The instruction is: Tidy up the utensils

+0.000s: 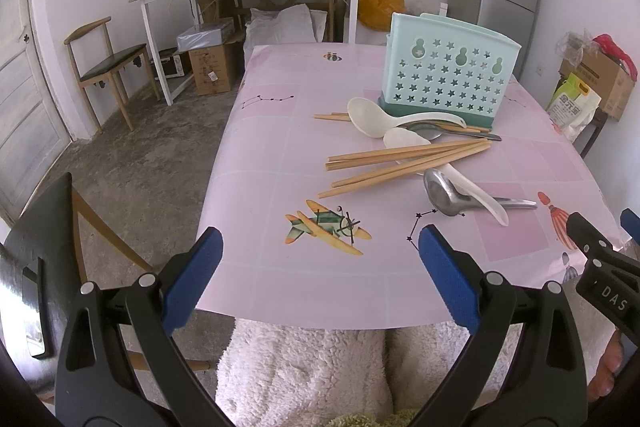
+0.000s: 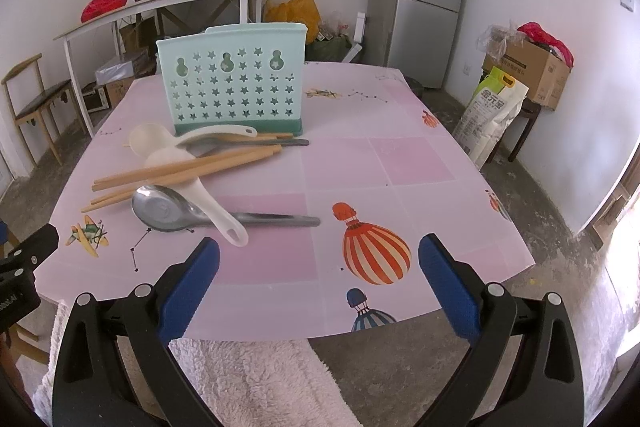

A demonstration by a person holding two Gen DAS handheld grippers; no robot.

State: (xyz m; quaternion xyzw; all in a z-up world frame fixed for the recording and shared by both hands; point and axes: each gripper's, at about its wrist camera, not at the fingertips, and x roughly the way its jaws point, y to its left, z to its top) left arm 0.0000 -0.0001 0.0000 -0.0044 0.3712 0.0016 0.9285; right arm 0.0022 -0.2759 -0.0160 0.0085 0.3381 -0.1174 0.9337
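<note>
Nothing looked sorted yet: with the left gripper (image 1: 320,267) and right gripper (image 2: 319,267) both spread wide and empty, chopsticks (image 1: 404,159) and spoons (image 2: 176,213) lay heaped ahead of the fingers before the seemingly empty holder (image 1: 444,67) on the counter (image 2: 380,163).

Both views low, sharing table (image 1: 256,275) edge.

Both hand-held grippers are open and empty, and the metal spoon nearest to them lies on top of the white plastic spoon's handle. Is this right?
Not quite. In the right wrist view the white plastic spoon lies on top of the metal spoon, crossing its bowl. The rest holds: the left hand-held gripper and right hand-held gripper are open and empty.
</note>
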